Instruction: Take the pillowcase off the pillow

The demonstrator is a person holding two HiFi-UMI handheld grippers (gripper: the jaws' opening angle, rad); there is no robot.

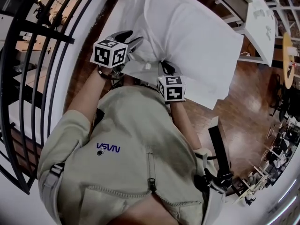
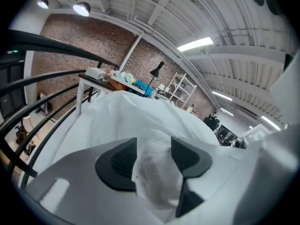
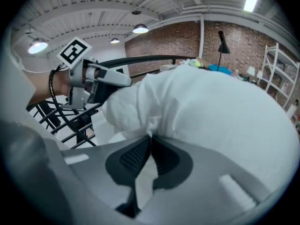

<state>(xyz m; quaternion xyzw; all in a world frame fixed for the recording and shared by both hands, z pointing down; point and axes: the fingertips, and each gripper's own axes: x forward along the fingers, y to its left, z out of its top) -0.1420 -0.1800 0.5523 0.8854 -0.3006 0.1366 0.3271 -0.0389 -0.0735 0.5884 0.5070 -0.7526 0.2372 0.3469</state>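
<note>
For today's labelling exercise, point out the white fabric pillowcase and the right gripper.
white fabric pillowcase (image 1: 197, 39), head view, its broad upper face
right gripper (image 3: 150, 138), right gripper view, between its closed fingertips

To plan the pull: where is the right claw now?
Head view, centre: the right claw sits right of the left claw, shut on the pillowcase at its near end.

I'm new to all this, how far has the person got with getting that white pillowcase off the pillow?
Early on, it seems. Done: nothing obvious; the white fabric pillowcase still looks wrapped round the pillow. In hand: the right tool is pinched shut on a fold of it, and the left tool stands open with loose fabric between its pads. Left: pulling the whole case off.
</note>
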